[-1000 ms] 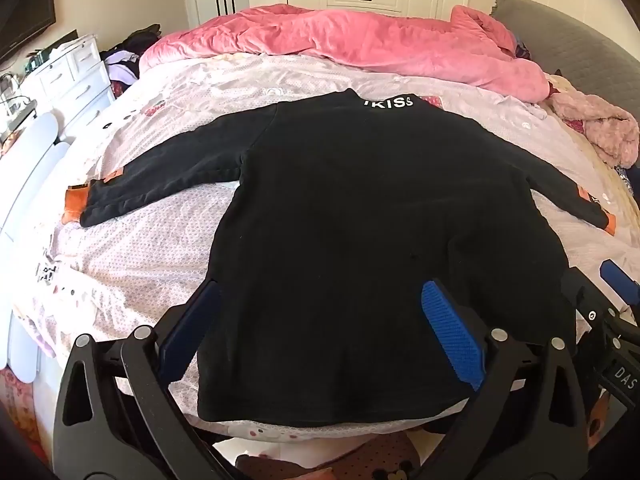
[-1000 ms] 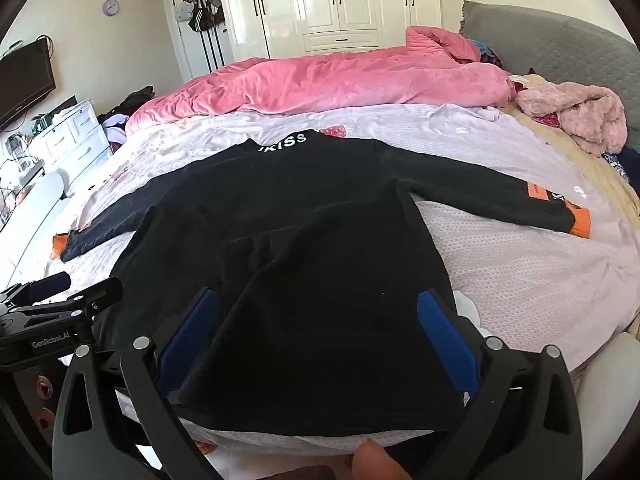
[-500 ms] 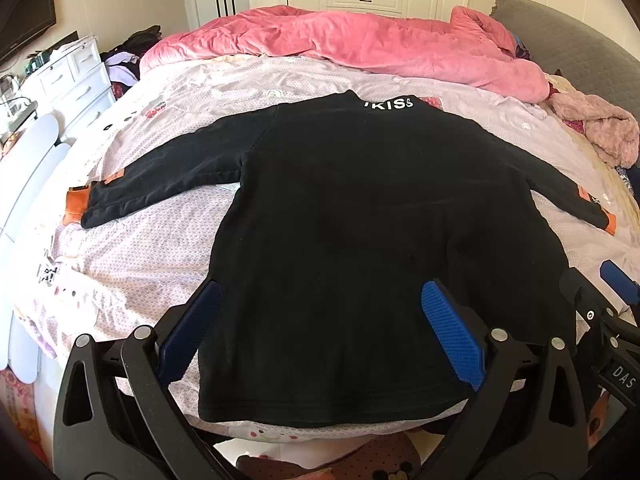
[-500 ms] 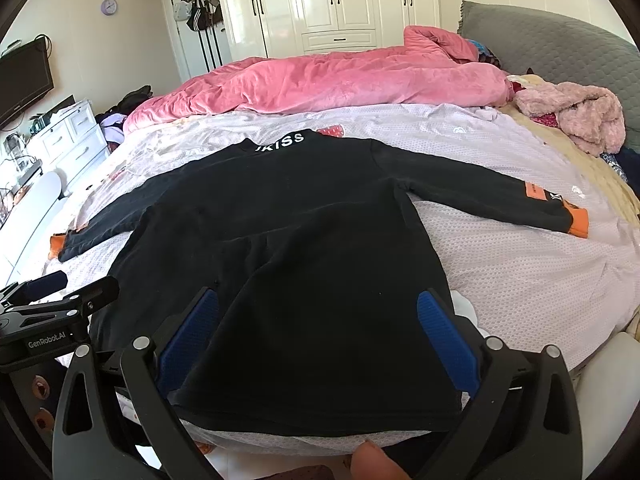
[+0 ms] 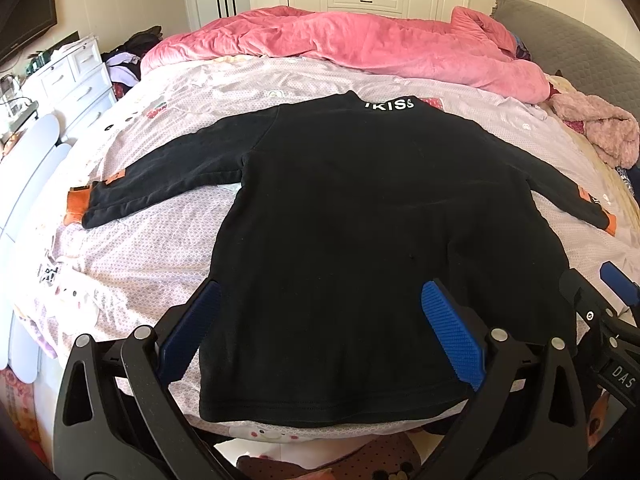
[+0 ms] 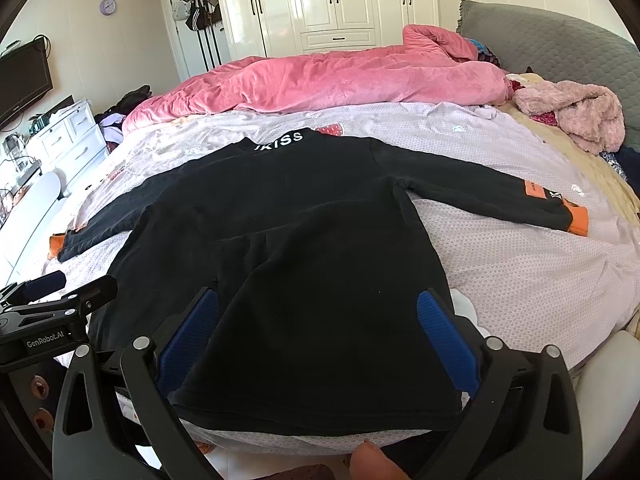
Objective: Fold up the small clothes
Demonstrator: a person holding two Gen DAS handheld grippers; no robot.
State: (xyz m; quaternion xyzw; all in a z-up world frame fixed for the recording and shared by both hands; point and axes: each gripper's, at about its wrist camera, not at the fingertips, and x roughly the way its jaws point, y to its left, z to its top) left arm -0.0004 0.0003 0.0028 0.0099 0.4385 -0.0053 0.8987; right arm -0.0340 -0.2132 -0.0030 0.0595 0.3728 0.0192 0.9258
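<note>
No fold has been made yet: the black top (image 5: 372, 248) is spread flat on the bed (image 5: 132, 264), both sleeves out toward 9 and 3 o'clock, hem nearest at 6 o'clock. All folding is judged outstanding. The left gripper (image 5: 320, 328) and right gripper (image 6: 318, 332) are held with fingers spread apart, empty. A soft matte fleece is suggested, with orange ribbed cuffs

Black top (image 6: 280, 248) lies flat on the bed (image 6: 520, 272), sleeves spread, orange cuff (image 6: 578, 220) far right. Right gripper (image 6: 318, 332) hovers wide open over the near hem. Left gripper (image 6: 52, 312) pokes in near left.
</note>
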